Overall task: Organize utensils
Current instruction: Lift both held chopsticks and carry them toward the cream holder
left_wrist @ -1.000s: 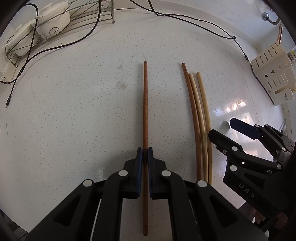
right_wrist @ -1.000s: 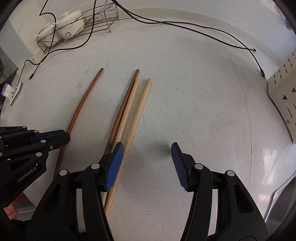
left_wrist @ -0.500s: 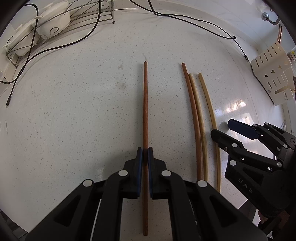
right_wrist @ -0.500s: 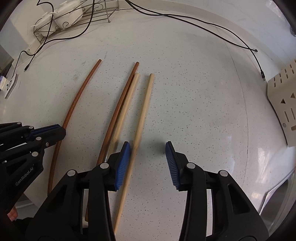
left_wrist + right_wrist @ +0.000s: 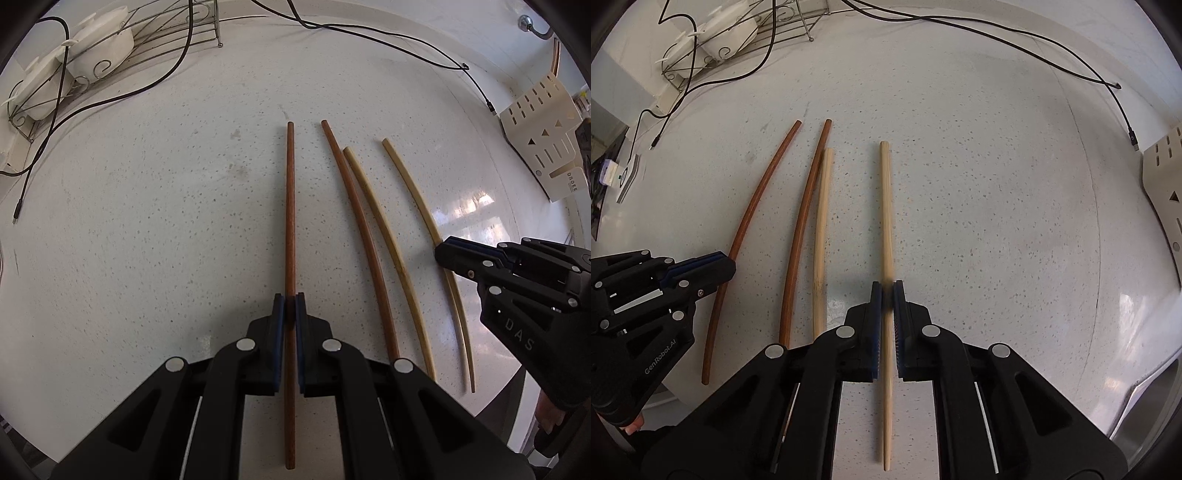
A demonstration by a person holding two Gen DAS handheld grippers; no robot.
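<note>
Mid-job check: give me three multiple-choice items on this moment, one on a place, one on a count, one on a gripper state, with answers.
1. Where does the unheld pale chopstick lie?
A. beside the unheld dark chopstick
B. in the wire rack
C. on the cream holder

2. How many chopsticks show?
A. two
B. four
C. six

3. The right gripper is:
A. wide open
B. shut on nothing
C. shut on the light chopstick

Answers: 1 A, their far ends nearly touch. 2 B, two dark, two pale. 3 C, its jaws have just closed and the pads pinch the stick.
</note>
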